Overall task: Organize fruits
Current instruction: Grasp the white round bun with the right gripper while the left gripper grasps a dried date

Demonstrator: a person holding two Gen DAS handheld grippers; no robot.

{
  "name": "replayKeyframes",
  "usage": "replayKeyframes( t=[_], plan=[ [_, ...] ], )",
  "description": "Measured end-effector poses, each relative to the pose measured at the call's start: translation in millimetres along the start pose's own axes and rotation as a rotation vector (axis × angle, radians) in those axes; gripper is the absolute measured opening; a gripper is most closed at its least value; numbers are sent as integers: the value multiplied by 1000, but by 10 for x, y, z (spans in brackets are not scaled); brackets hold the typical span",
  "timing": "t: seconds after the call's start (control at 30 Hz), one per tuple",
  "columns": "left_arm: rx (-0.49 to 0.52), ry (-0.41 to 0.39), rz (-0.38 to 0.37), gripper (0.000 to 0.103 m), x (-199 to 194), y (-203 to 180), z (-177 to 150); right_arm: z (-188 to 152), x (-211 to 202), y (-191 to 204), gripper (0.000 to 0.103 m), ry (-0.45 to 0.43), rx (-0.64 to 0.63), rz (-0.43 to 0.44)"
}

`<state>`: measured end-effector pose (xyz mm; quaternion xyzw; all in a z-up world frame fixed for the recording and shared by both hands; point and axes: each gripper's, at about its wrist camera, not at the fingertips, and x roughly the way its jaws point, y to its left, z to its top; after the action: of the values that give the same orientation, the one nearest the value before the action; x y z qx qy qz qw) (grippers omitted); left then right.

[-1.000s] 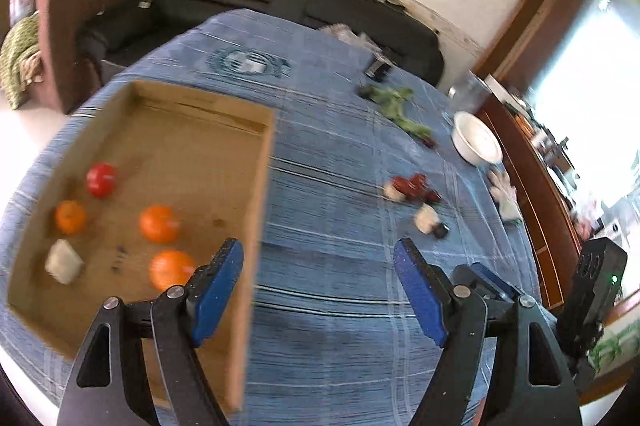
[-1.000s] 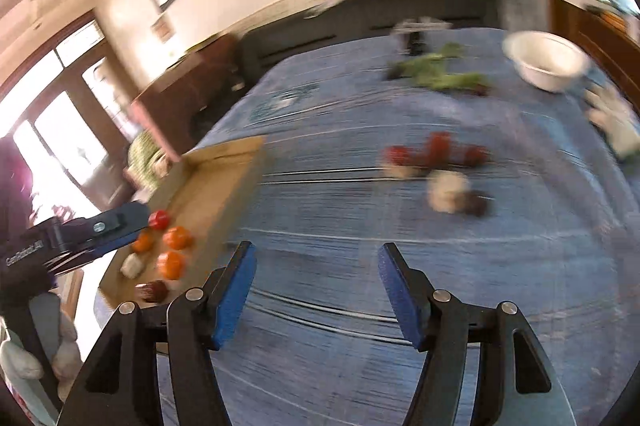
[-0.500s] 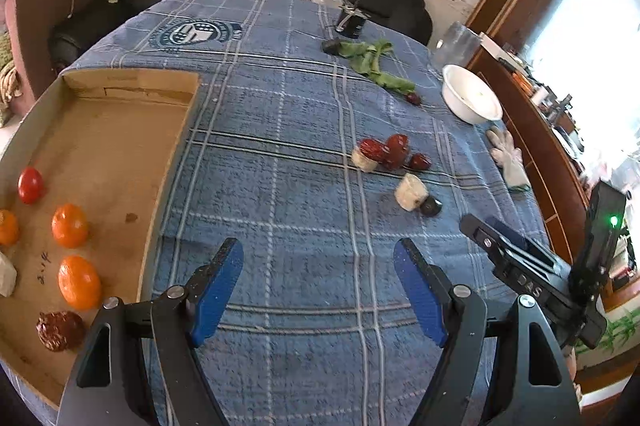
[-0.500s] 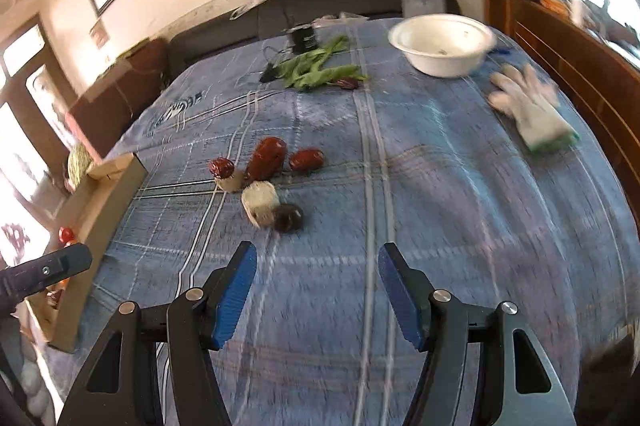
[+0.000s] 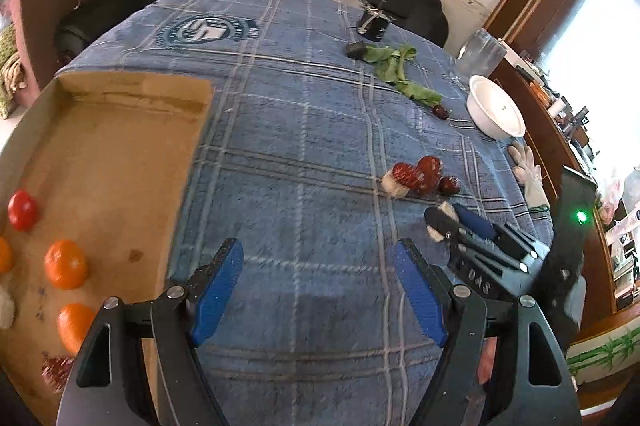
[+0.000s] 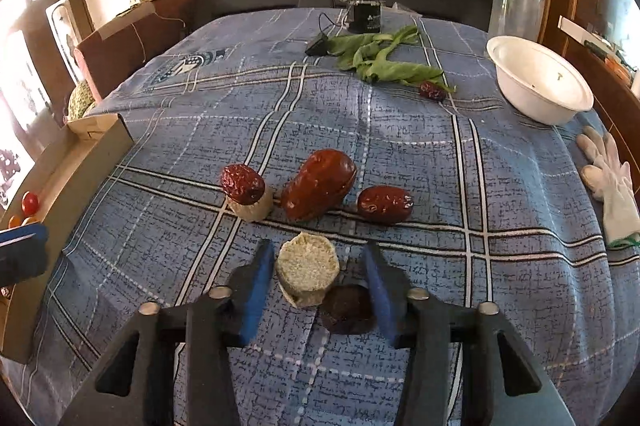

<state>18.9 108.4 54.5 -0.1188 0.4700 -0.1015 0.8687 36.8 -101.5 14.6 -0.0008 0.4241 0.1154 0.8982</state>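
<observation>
My right gripper [image 6: 318, 248] is low over the blue plaid cloth. Its jaws are closing around a pale round chunk [image 6: 306, 266] and a dark round fruit [image 6: 348, 308], and a thin gap shows at the left pad. Just beyond lie a large red-brown fruit [image 6: 318, 184], a red date [image 6: 384, 204], and another date [image 6: 243, 183] sitting on a second pale chunk [image 6: 252, 208]. My left gripper [image 5: 318, 246] hangs open and empty over bare cloth beside the cardboard box [image 5: 120, 98]. The box holds oranges [image 5: 66, 264] and a tomato [image 5: 23, 210].
A white bowl [image 6: 540, 86], a white glove [image 6: 612, 186] and a clear container [image 6: 514, 6] sit at the right. Green leaves [image 6: 384, 62], a lone date [image 6: 432, 91] and a black device [image 6: 366, 18] lie at the far side. A dark sofa runs behind.
The right gripper came down and forward onto the pale chunk and dark fruit, and its jaws narrowed around them. The left gripper swung from above the box to the cloth beside it.
</observation>
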Motion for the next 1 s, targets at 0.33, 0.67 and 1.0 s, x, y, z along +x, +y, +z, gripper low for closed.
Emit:
replayKeyframes(
  t=[0.33, 0.67, 1.0],
  plan=[
    [162, -12, -7, 71, 607, -588, 247, -6, -181, -226, 32, -46, 78, 54],
    [279, -10, -7, 31, 1002, -822, 283, 50, -261, -555, 32, -66, 172, 57],
    [199, -59, -35, 28, 723, -674, 227, 56, -291, -490, 32, -81, 153, 94]
  ],
)
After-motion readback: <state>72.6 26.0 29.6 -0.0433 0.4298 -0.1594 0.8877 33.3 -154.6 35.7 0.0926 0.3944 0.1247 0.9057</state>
